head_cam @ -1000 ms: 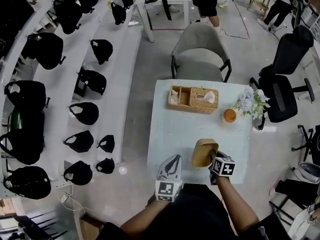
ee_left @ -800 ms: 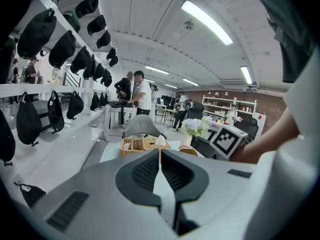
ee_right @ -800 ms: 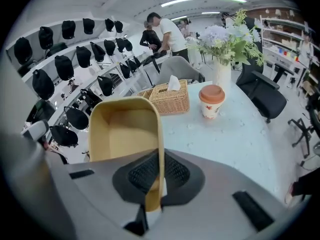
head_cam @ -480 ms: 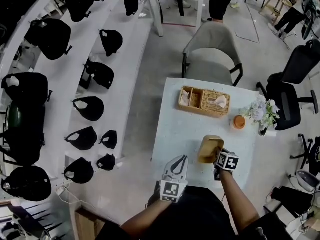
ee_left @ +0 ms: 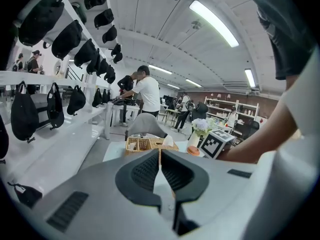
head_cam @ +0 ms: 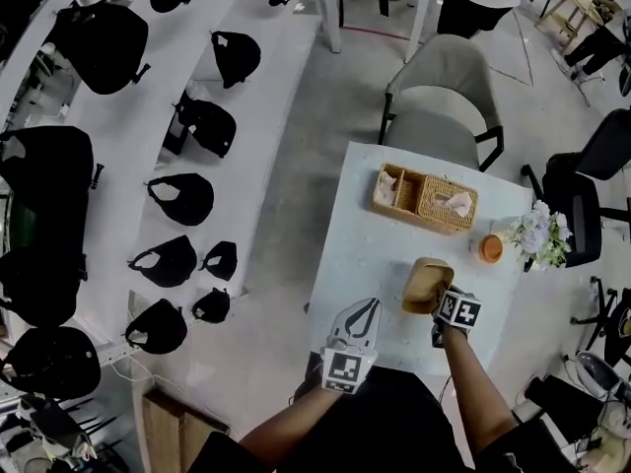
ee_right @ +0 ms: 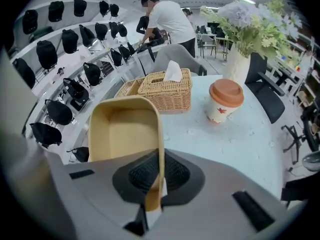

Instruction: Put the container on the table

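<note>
The right gripper's (ee_right: pixel 156 171) fingers pinch one thin wall of the container (ee_right: pixel 125 129), which hangs over the table's (head_cam: pixel 365 235) near right part; the left gripper's (ee_left: pixel 159 166) fingers are pressed together, empty; that edge grip could let it swing and land tilted.

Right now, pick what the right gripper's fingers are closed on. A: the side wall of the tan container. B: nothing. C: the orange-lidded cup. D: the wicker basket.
A: in the right gripper view the right gripper has its fingers shut on the side wall of the tan container, while the orange-lidded cup and the wicker basket stand apart on the table.
</note>
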{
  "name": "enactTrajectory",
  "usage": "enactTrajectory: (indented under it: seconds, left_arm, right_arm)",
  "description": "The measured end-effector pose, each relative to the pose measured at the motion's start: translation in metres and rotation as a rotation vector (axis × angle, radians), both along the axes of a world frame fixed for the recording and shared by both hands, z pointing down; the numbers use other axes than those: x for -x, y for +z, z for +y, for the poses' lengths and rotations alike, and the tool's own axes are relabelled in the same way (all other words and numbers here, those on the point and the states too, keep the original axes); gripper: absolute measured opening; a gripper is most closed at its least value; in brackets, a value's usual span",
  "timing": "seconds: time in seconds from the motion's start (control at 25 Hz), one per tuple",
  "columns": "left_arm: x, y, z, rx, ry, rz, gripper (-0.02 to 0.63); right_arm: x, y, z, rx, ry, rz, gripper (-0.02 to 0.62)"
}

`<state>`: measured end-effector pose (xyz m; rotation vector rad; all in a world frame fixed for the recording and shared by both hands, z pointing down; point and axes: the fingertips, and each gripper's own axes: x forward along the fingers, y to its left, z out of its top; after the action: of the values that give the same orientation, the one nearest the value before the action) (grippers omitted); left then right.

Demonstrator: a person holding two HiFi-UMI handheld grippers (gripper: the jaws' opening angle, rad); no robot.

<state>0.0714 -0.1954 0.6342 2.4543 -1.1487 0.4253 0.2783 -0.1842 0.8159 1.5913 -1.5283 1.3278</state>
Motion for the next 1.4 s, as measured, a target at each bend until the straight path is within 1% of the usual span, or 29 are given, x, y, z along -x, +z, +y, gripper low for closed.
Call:
enactTrajectory:
  seconds: [0.12, 0.2, 0.48, 0.64, 0.8, 1.0, 1.12, 1.28, 1.4]
  left_arm:
    - [0.005, -0.001, -0.009, -0.025, 0.006, 0.013, 0.015]
    - [0.012, 0.001, -0.014, -0.027, -0.001, 0.021, 0.015]
    - [0.026, 0.023, -0.024, 0.009, -0.019, 0.004, 0.015]
    - [0.027, 0.028, -0.031, 0.022, -0.017, 0.025, 0.015]
    - [0.027, 0.036, -0.036, 0.025, -0.015, 0.028, 0.015]
    - [0.034, 0.046, -0.045, 0.025, -0.034, 0.027, 0.015]
    - [0.038, 0.050, -0.047, 0.045, -0.029, 0.005, 0.015]
    - [0.040, 0.056, -0.050, 0.038, -0.038, 0.010, 0.015]
    - [0.043, 0.055, -0.055, 0.050, -0.039, 0.002, 0.015]
  right_arm:
    - [0.001, 0.010, -0.011, 0.017, -0.014, 0.009, 0.003]
    - [0.003, 0.016, -0.017, 0.031, -0.018, 0.012, 0.003]
    - [0.008, 0.039, -0.032, 0.069, 0.019, -0.011, 0.003]
    - [0.008, 0.054, -0.041, 0.091, 0.022, -0.009, 0.003]
    - [0.001, 0.069, -0.046, 0.120, 0.048, -0.008, 0.003]
    - [-0.005, 0.083, -0.058, 0.132, 0.056, 0.002, 0.003]
    - [-0.006, 0.089, -0.062, 0.142, 0.055, 0.010, 0.003]
    - [-0.004, 0.096, -0.068, 0.148, 0.046, 0.016, 0.003]
    - [-0.003, 0.100, -0.068, 0.160, 0.047, 0.018, 0.005]
